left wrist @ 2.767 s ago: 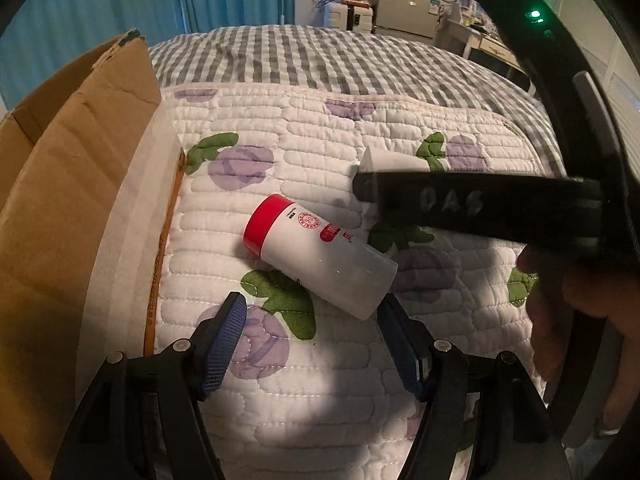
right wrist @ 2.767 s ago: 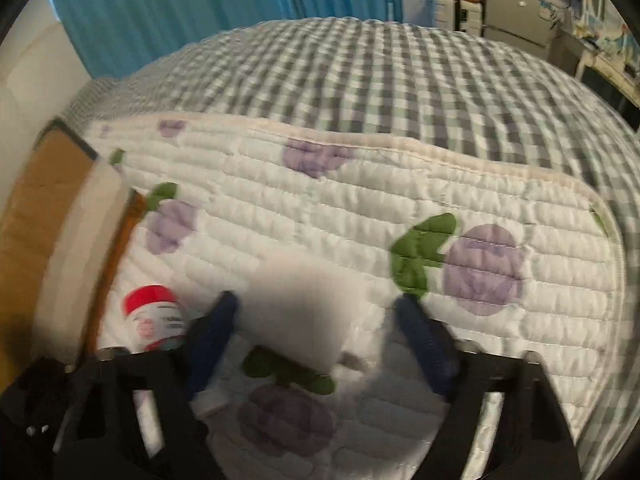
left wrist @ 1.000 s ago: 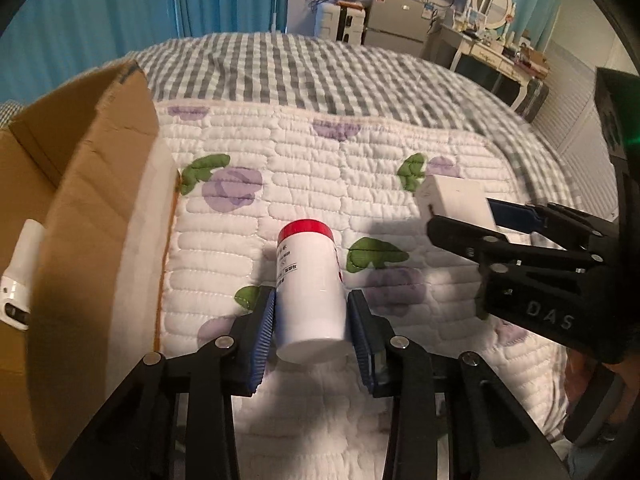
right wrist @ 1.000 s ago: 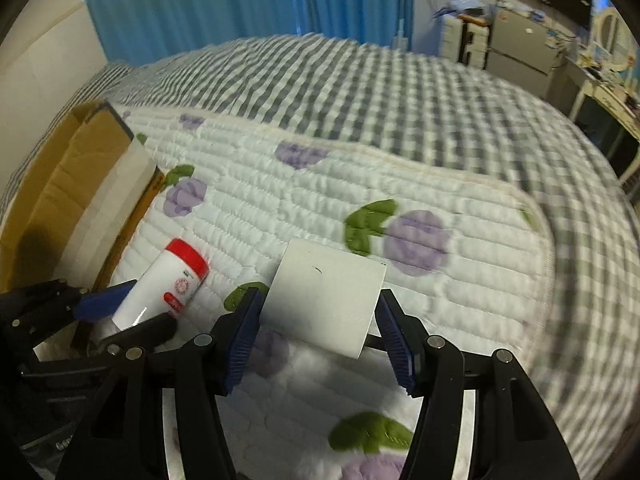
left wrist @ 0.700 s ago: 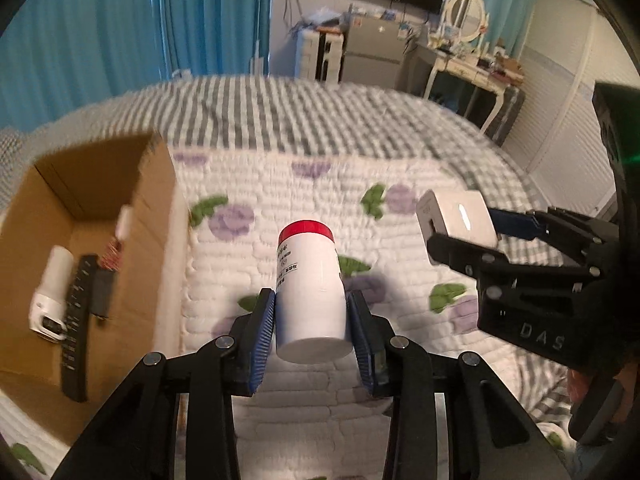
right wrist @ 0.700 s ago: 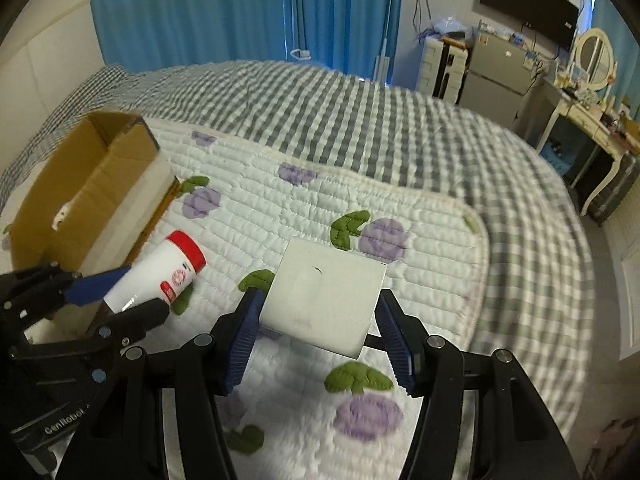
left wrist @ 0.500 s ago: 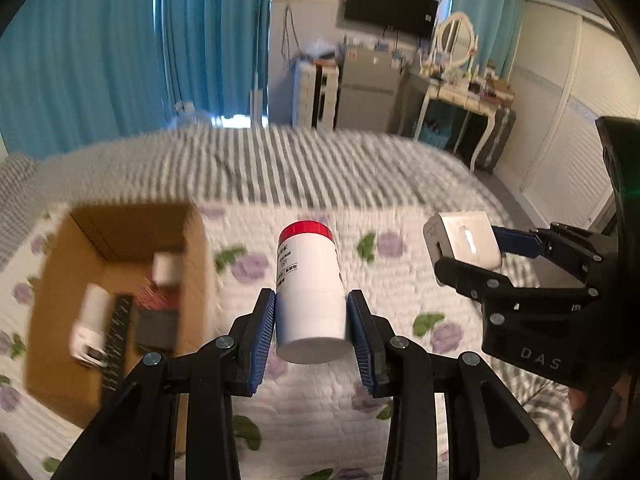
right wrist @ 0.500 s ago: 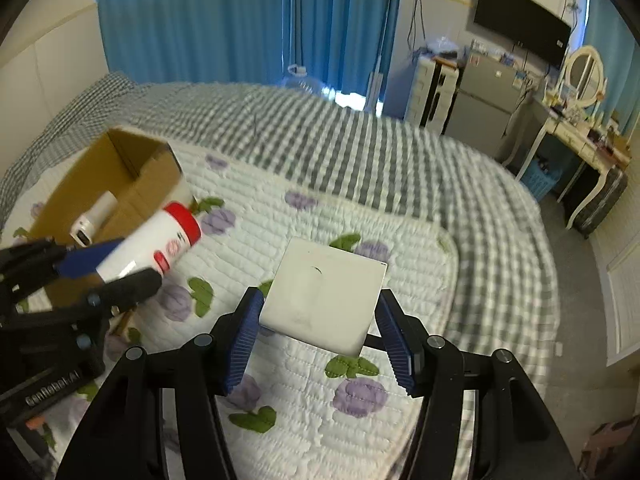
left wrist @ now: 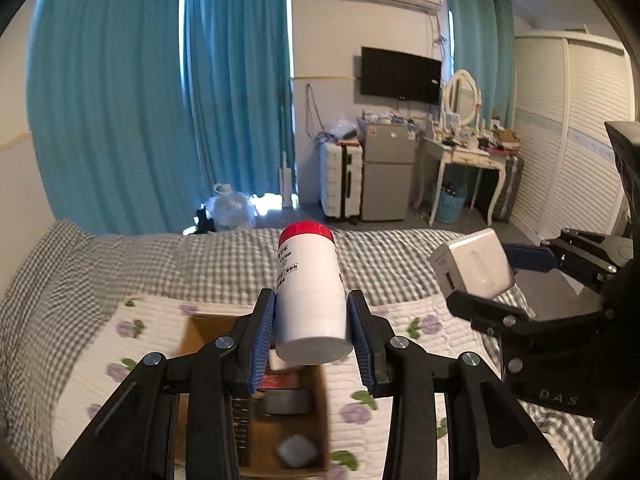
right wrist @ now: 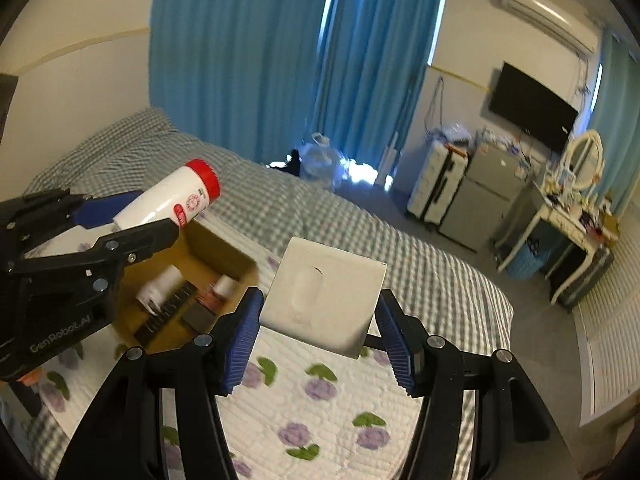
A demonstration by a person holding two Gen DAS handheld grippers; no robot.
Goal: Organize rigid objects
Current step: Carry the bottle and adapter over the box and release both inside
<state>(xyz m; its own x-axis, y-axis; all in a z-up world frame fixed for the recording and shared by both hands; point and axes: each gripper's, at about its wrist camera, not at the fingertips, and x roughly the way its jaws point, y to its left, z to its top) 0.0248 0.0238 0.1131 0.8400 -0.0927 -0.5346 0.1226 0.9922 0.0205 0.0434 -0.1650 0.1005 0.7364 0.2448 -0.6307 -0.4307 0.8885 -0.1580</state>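
The left gripper (left wrist: 311,330) clamps a bottle (left wrist: 309,292) over the box (left wrist: 318,426), whose open top lies below. The right gripper (right wrist: 320,326) pinches a white block (right wrist: 324,300) above the quilt (right wrist: 320,400), right of the box.

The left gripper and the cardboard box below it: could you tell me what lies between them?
In the left wrist view, only the white bottle, clamped in the left gripper, lies above the cardboard box; otherwise open air.
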